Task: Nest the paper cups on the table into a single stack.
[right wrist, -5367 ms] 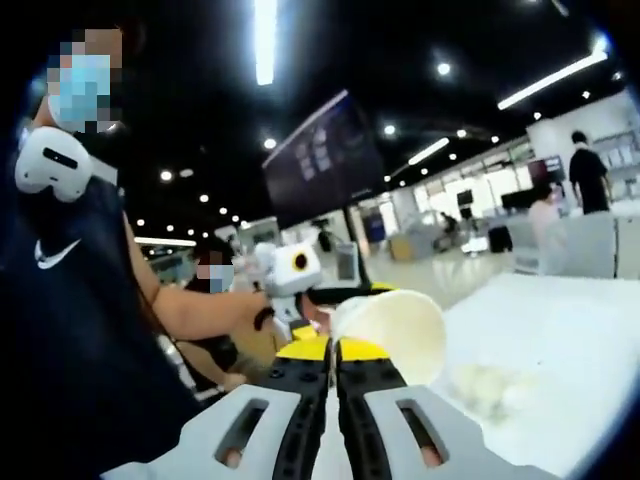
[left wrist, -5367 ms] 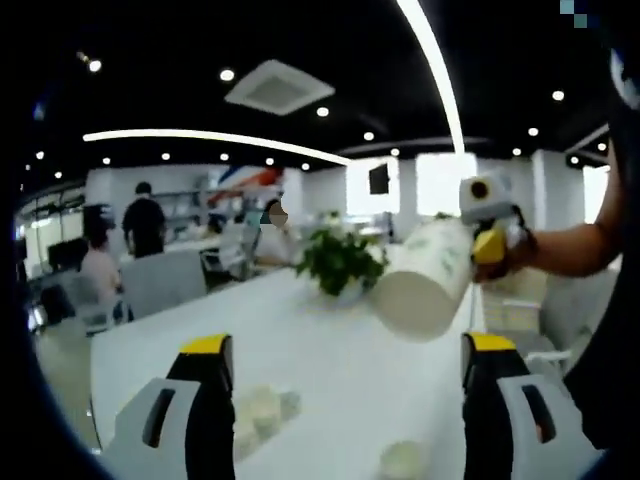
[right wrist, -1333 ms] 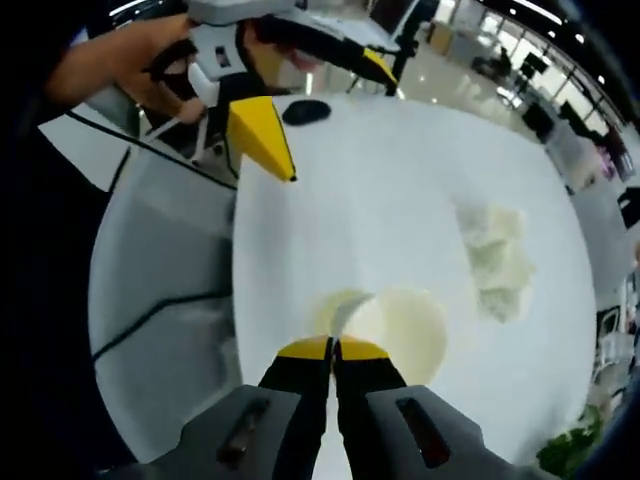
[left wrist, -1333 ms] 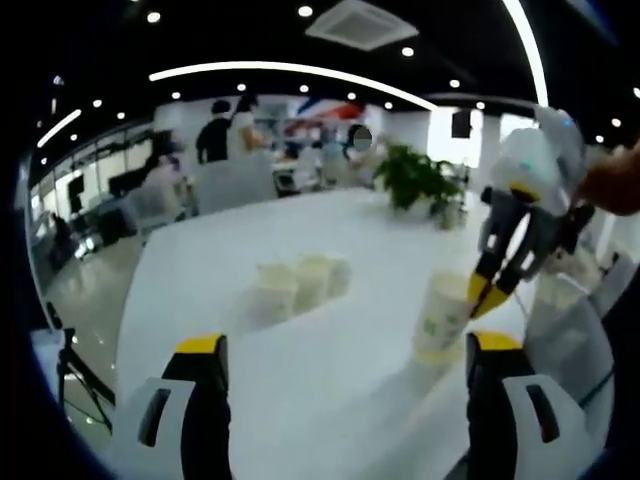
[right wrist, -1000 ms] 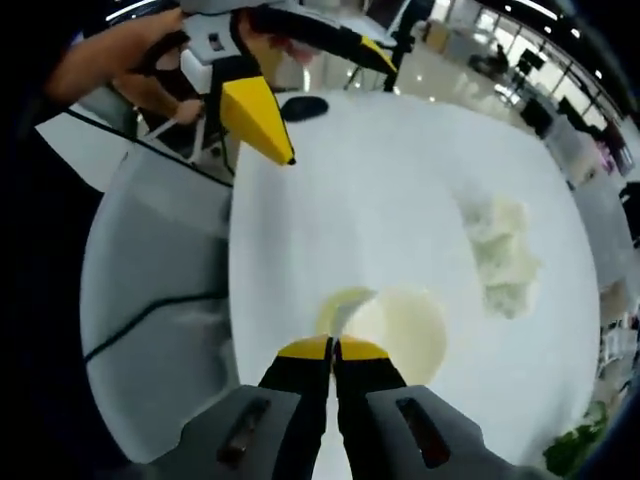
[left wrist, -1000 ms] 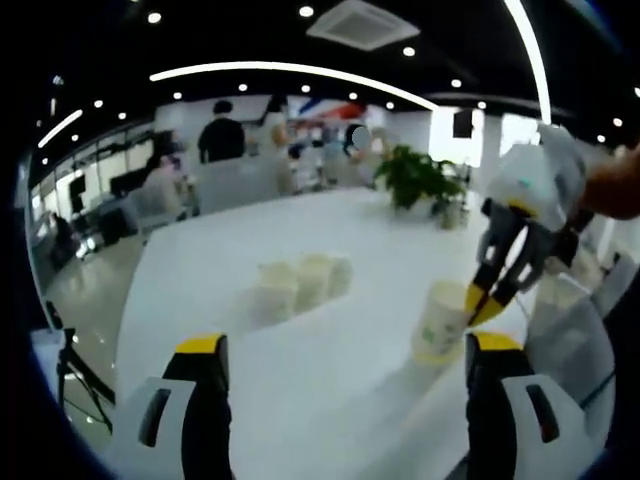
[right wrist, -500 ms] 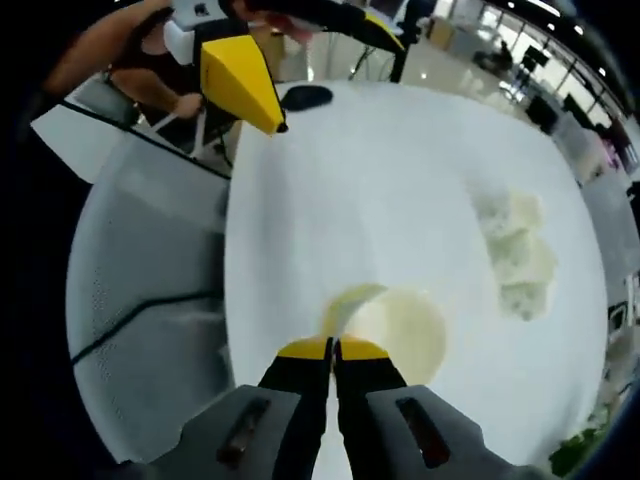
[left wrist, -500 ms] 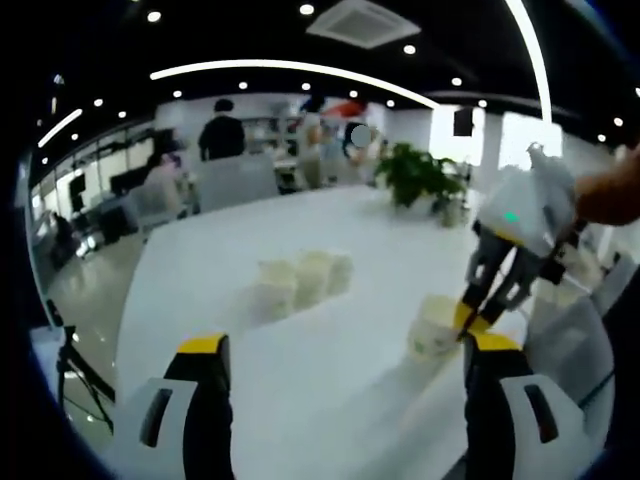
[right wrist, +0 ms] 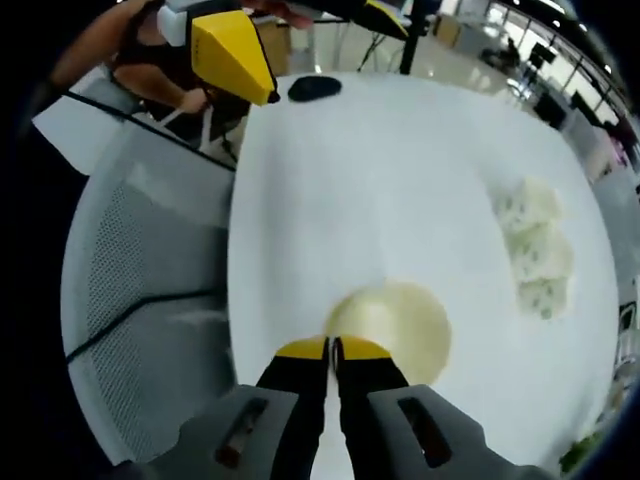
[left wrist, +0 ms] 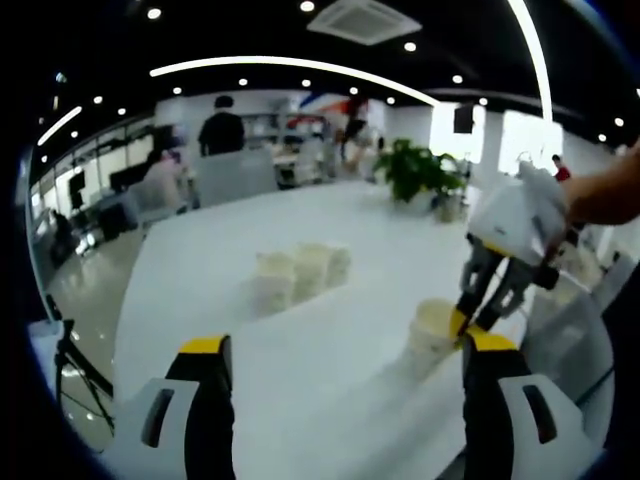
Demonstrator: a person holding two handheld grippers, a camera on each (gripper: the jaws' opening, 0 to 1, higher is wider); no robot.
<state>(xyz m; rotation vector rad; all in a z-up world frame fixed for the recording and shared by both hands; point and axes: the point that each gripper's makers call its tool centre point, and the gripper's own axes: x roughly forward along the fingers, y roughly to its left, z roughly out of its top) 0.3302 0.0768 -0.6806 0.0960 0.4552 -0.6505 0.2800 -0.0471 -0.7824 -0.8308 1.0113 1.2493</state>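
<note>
On the white bench (left wrist: 330, 330), the right gripper (right wrist: 333, 348) pinches the rim of one upright paper cup (right wrist: 392, 322), three cups (left wrist: 297, 273) cluster beyond, and the left gripper (left wrist: 340, 355) fingers gape wide, empty.

Both grippers share one build: the left gripper (left wrist: 340, 400) has black jaws capped in yellow on pale grey slotted housings, and the right gripper (right wrist: 333, 350) matches, its yellow tips wedge-shaped.
</note>
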